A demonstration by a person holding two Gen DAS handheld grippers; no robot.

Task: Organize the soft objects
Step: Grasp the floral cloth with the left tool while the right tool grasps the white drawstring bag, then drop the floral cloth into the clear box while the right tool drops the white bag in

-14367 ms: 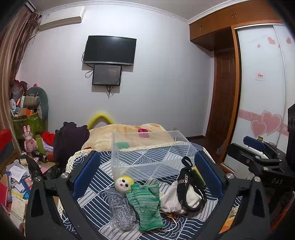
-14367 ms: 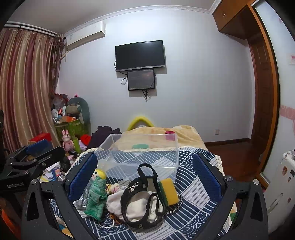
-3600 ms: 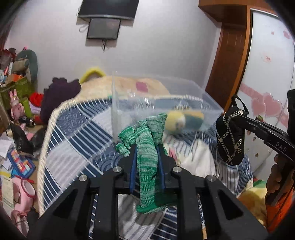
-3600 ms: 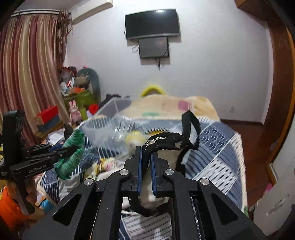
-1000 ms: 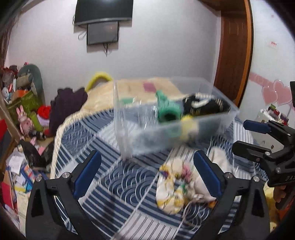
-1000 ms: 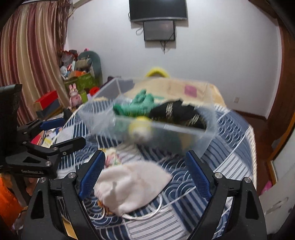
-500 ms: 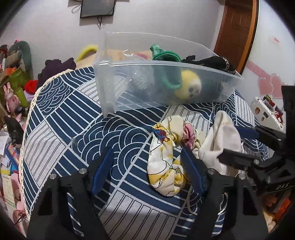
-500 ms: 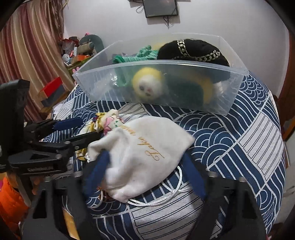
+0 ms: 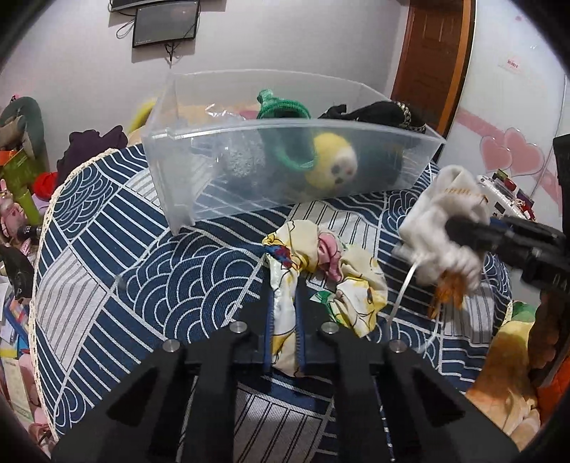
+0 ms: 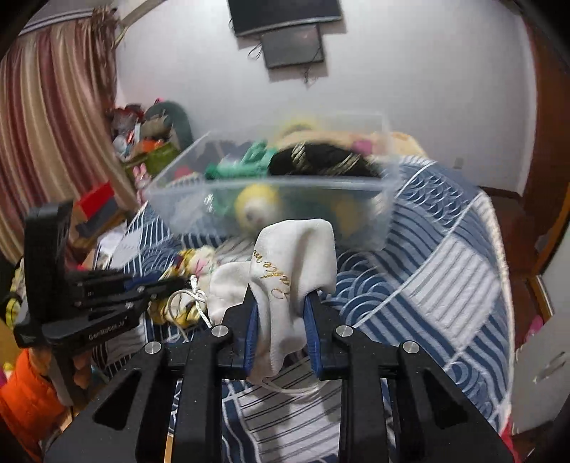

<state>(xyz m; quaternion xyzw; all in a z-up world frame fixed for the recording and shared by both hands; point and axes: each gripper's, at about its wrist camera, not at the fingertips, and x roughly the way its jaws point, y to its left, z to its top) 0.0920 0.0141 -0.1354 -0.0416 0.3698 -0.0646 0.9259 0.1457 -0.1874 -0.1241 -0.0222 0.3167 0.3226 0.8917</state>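
Note:
My left gripper [image 9: 283, 302] is shut on a yellow floral cloth [image 9: 320, 270] that lies on the blue patterned bed cover [image 9: 142, 277]. My right gripper [image 10: 281, 302] is shut on a white drawstring pouch [image 10: 292, 263] and holds it above the cover; the pouch also shows in the left wrist view [image 9: 445, 228]. The clear plastic bin [image 9: 285, 167] stands behind, holding a green knit doll with a yellow head [image 9: 331, 164], a black bag [image 9: 377, 114] and a clear plastic wrapper [image 9: 242, 164]. The left gripper shows at the left of the right wrist view [image 10: 156, 285].
Clutter of toys and boxes [image 10: 142, 149] lies on the floor left of the bed by a striped curtain [image 10: 53, 124]. A wardrobe with pink hearts [image 9: 509, 153] stands on the right. A TV [image 10: 285, 17] hangs on the far wall.
Both grippers were open over the cloth and the pouch; now each has shut on its item. The right gripper has lifted the pouch off the cover.

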